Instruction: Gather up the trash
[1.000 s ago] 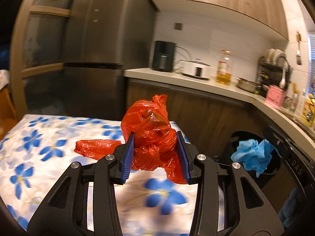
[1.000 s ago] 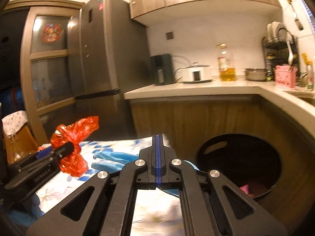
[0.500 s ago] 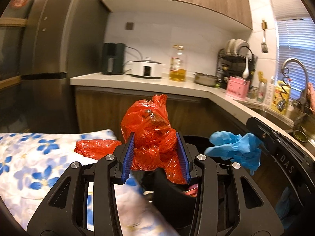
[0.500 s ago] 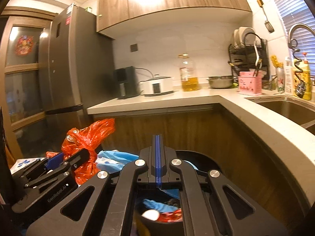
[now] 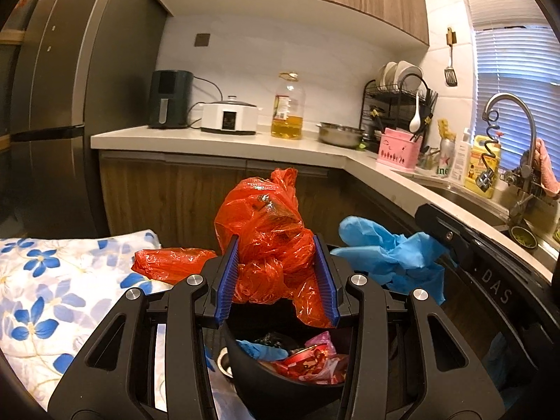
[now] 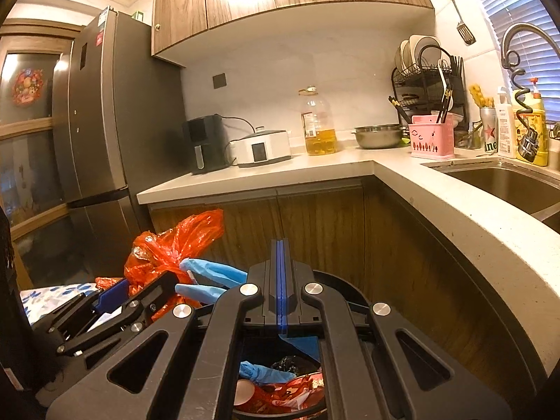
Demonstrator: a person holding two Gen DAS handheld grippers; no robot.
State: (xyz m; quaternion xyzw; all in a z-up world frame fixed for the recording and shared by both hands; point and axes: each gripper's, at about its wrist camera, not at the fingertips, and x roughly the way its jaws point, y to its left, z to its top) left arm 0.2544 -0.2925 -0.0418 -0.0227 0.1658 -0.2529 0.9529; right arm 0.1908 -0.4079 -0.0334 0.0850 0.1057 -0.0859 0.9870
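In the left wrist view, the left tool (image 5: 280,276) sits in the lower middle of the frame, its blue-padded jaws clenched on a crumpled red plastic bag (image 5: 269,234) that bulges up above the pads and trails a loose flap down at the right pad. Straight below the bag, at the bottom centre of the frame, stands a black trash bin (image 5: 280,388), already holding red wrappers, a blue scrap and something dark. At the lower left lies a cloth with blue flowers (image 5: 52,280).

To the right of the red bag hangs a bunched blue glove (image 5: 388,255), pinched at the tip of the right tool, which enters this view from the right edge. In the right wrist view the right tool (image 6: 280,280) is at the centre, its jaws fully closed with the blue pads pressed together; blue glove material shows to its left and a blue corner hangs below the pads, over the bin opening (image 6: 280,399).

Behind, across the middle of both frames, runs a pale kitchen bench (image 5: 245,143) carrying a dark appliance, a white cooker and an oil bottle (image 5: 287,108).
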